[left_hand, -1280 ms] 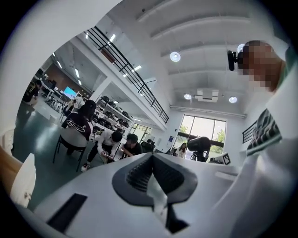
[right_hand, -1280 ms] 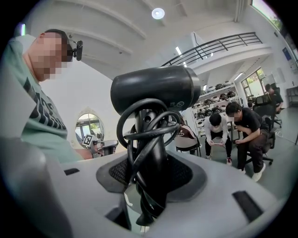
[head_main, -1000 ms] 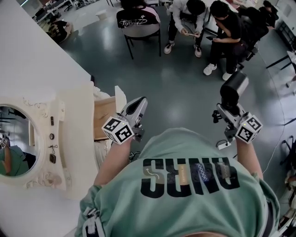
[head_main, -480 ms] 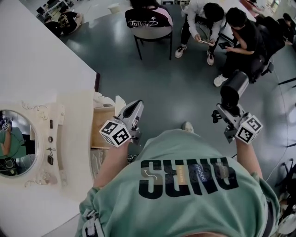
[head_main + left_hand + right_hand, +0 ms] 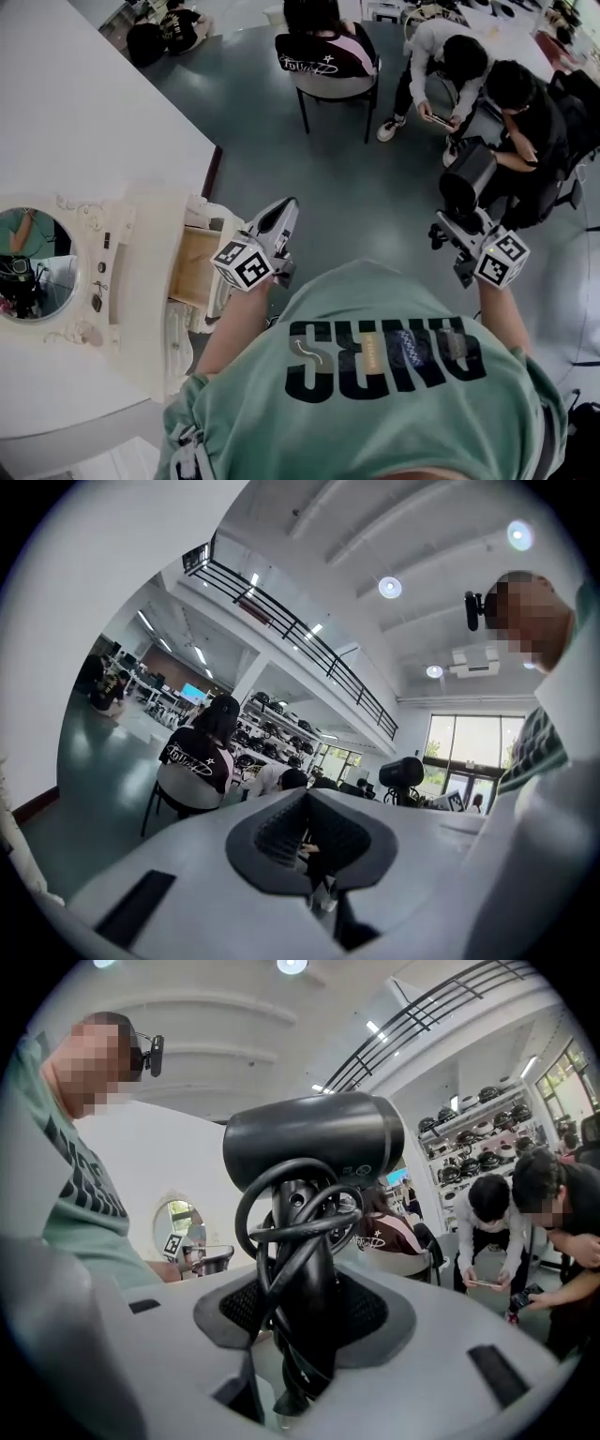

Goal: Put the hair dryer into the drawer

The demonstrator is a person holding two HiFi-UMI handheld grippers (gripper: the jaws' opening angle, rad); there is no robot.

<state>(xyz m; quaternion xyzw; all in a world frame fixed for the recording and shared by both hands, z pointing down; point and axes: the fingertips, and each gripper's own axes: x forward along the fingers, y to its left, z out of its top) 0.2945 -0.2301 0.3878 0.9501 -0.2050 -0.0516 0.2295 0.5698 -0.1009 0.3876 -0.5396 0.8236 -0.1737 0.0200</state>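
Note:
The black hair dryer (image 5: 466, 176) stands upright in my right gripper (image 5: 457, 223), far right of the open drawer. In the right gripper view the jaws of the right gripper (image 5: 305, 1335) are shut on the handle of the hair dryer (image 5: 309, 1138), with its black cord wound round the handle. My left gripper (image 5: 284, 208) is shut and holds nothing; it hangs just right of the drawer (image 5: 190, 272), whose wooden inside shows. Through the left gripper view (image 5: 309, 803) I see only the room beyond the jaws.
The drawer belongs to a white dressing table (image 5: 141, 281) with an oval mirror (image 5: 33, 265) against the wall at left. A person sits on a chair (image 5: 333, 70) ahead, and two more people (image 5: 506, 103) sit close behind the hair dryer. Grey floor lies between.
The whole scene has slid right and down in the head view. The dressing table and drawer have come closer to my left gripper. Both grippers kept their grip and their places in the picture.

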